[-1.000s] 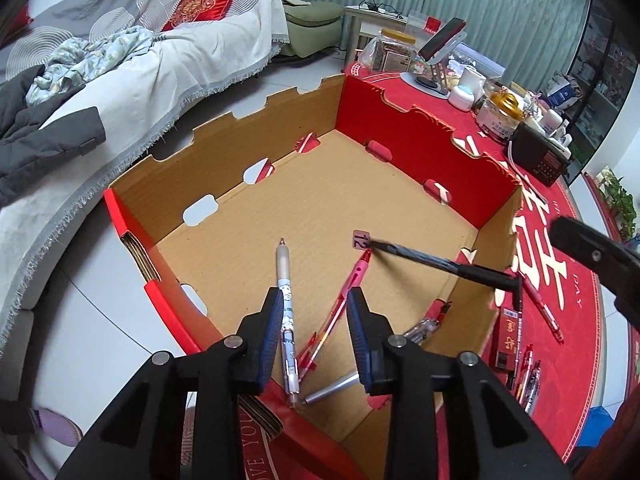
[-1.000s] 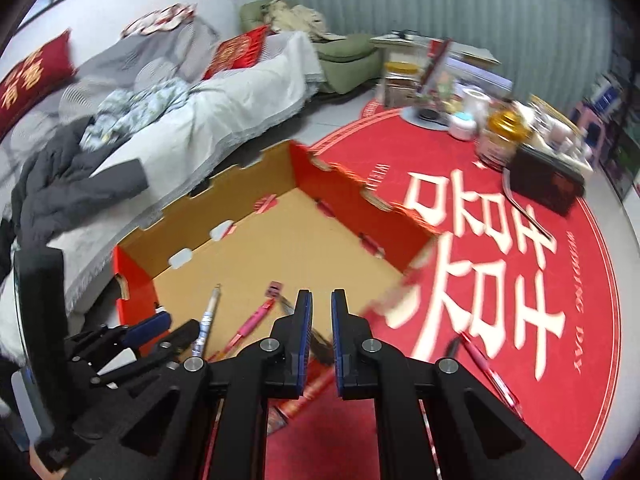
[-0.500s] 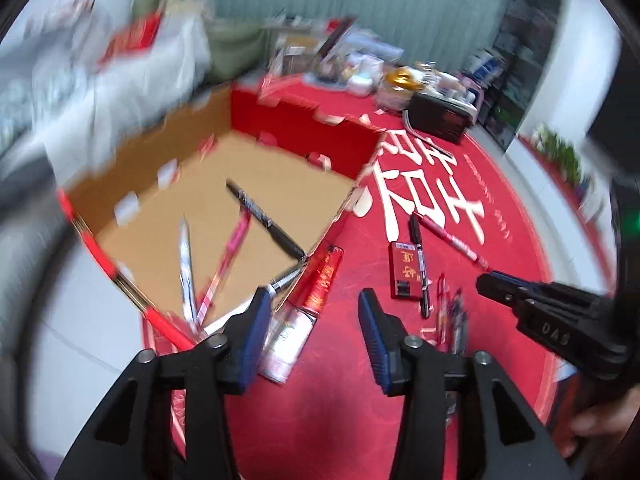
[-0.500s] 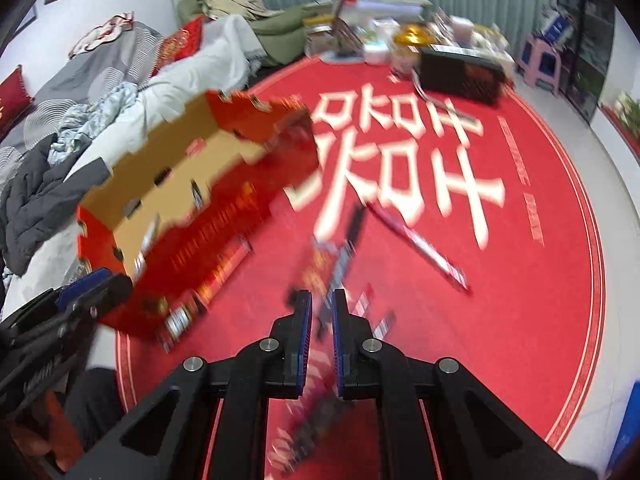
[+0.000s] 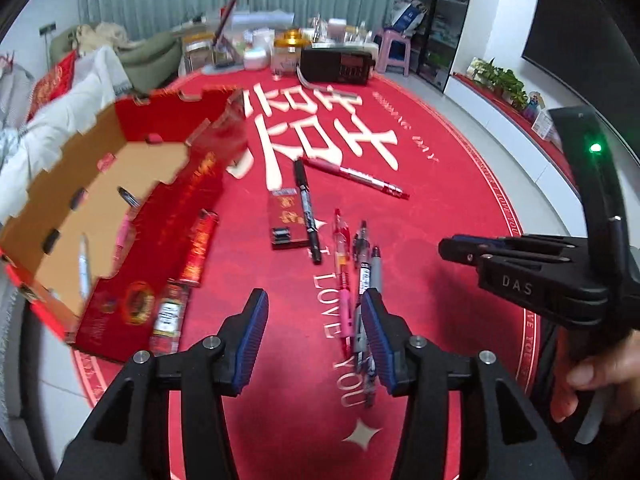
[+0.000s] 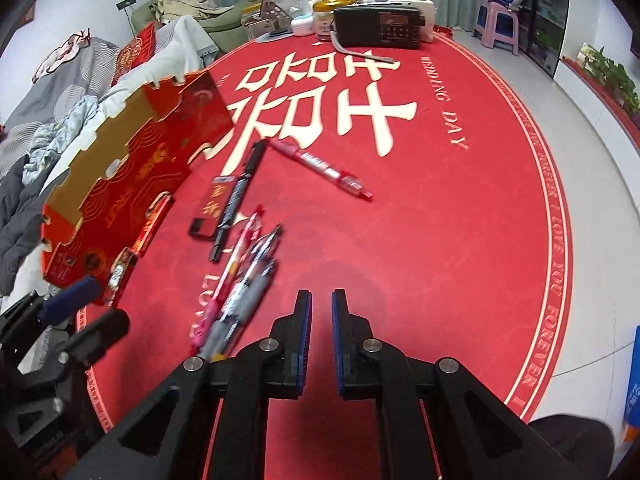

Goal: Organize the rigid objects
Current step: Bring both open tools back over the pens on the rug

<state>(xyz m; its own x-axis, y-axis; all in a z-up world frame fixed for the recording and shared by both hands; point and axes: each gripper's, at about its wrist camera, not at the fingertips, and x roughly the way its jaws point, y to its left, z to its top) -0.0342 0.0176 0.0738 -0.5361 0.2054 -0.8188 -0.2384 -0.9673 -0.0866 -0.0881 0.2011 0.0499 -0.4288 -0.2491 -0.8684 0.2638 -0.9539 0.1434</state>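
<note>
Pens make up most of the job, and it looks partly done: a few already lie on the floor of the box, which sits toward the left edge of the red mat, while many things are still loose on the mat. Left outside are a black marker lying along the right side of a small red case, a red pen farther toward the middle of the mat, a cluster of pens side by side nearer the person, and two red tubes touching or just beside the box's near wall. The left tool is spread wide and holds nothing; its right finger sits over the near ends of the clustered pens, though contact cannot be told. The right tool has its fingers nearly together with only a narrow gap, empty, hovering over bare mat just right of the same cluster. Judging by this, the cluster is the likely next pick.
</note>
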